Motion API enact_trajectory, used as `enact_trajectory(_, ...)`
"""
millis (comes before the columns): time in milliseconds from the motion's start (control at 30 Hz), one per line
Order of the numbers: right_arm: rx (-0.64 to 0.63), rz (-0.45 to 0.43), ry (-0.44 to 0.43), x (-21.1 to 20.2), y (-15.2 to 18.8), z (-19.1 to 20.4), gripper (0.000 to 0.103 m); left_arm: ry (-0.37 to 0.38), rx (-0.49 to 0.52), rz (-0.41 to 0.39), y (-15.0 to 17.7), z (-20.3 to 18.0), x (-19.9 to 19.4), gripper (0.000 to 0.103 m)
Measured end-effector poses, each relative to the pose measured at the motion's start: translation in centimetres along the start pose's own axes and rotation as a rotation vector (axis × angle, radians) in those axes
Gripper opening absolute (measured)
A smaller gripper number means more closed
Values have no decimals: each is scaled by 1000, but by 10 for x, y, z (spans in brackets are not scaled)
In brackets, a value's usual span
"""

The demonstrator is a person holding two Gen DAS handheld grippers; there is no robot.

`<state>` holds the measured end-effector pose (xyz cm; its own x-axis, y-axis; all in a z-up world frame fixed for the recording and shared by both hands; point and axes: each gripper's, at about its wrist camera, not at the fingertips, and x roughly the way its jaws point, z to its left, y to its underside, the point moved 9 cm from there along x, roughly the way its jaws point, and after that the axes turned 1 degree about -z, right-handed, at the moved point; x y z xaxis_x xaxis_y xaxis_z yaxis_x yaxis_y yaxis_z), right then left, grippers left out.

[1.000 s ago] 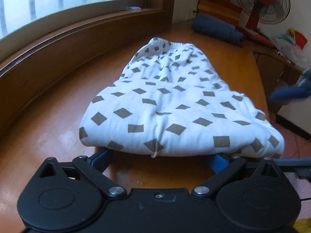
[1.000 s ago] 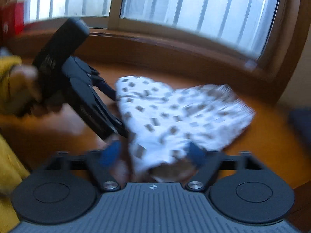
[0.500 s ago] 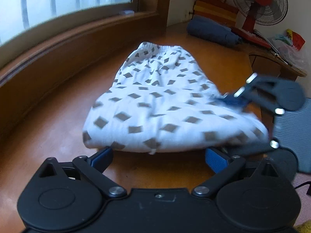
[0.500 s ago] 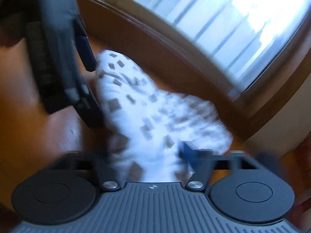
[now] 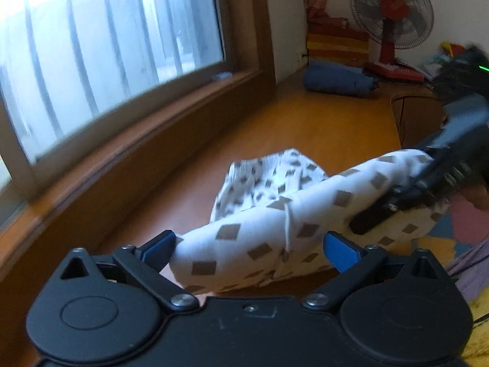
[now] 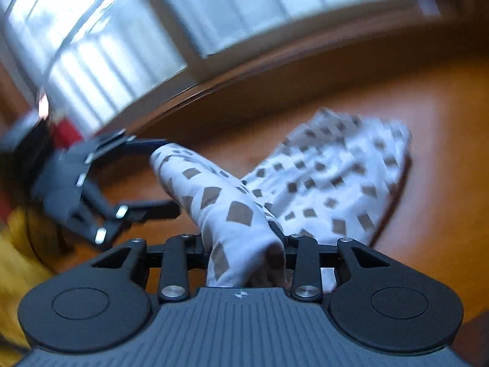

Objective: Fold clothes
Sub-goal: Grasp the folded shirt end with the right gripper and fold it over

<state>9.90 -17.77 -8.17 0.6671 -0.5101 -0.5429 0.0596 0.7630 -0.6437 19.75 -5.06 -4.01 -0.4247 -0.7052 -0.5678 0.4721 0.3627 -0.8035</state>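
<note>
Wooden counter (image 5: pixel 321 128) runs under a wide window (image 5: pixel 107 70), w/ a fan (image 5: pixel 392 12) and a rolled blue bundle (image 5: pixel 336 81) at the far end. On it: white garment (image 5: pixel 275 214) w/ brown diamond print, far part resting crumpled on the wood, near edge lifted clear as a thick roll. Right gripper (image 6: pixel 244 238) has its fingers clamped tight on one end of that raised edge; cloth bunches through them in the right wrist view, and the left wrist view shows it hanging onto the same end. Left gripper (image 5: pixel 249 246): fingers spread wide, roll sits between them; one blue pad (image 5: pixel 340 250) shows apart from the cloth, the other seems to touch it, not pinching as far as can be told. Step in hand, by my read: a fold-over, near edge being carried up and toward the far end, right side doing the lifting. Next move prob. calls for the left fingers to close on their end so both corners travel level, then lay the edge down square on the far part; w/ one end only held, the roll may sag or twist. Both views are motion-blurred, so exact layering underneath is unclear.
</note>
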Motion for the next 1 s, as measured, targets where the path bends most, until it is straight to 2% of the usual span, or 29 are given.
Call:
enact_trajectory(133,76,0,41,10,-9,-17,41,-3,21,-16,-10,-3,16,103)
enact_trajectory(200,115,1,61,14,-13,-26,48,8,17,-18,-16,-3,30,103)
enact_trajectory(233,134,1,71,17,-15,-30,56,6,15,-12,-19,-2,37,103)
enact_trajectory(300,172,1,92,22,-19,-39,57,7,10,-23,-29,-3,45,103)
enact_trajectory(433,248,2,133,31,-27,-56,57,20,-25,-100,-47,2,38,103)
enact_trajectory(533,274,0,177,36,-32,-64,58,54,-12,-122,-52,-1,35,103)
enact_trajectory(667,205,-7,295,22,-19,-65,62,62,37,-20,-42,-8,75,103)
enact_trajectory(767,171,-49,389,11,-23,-65,63,55,-49,176,-18,1,127,103)
enact_trajectory(800,172,-77,434,5,-24,-66,63,69,-99,210,-12,5,138,103)
enact_trajectory(867,155,-161,550,-14,-24,-67,63,111,-207,225,-9,13,146,103)
enact_trajectory(900,146,-207,565,-19,-24,-63,63,125,-233,234,-9,15,148,103)
enact_trajectory(1000,119,-345,608,-36,-26,-52,63,126,-229,231,-9,13,149,103)
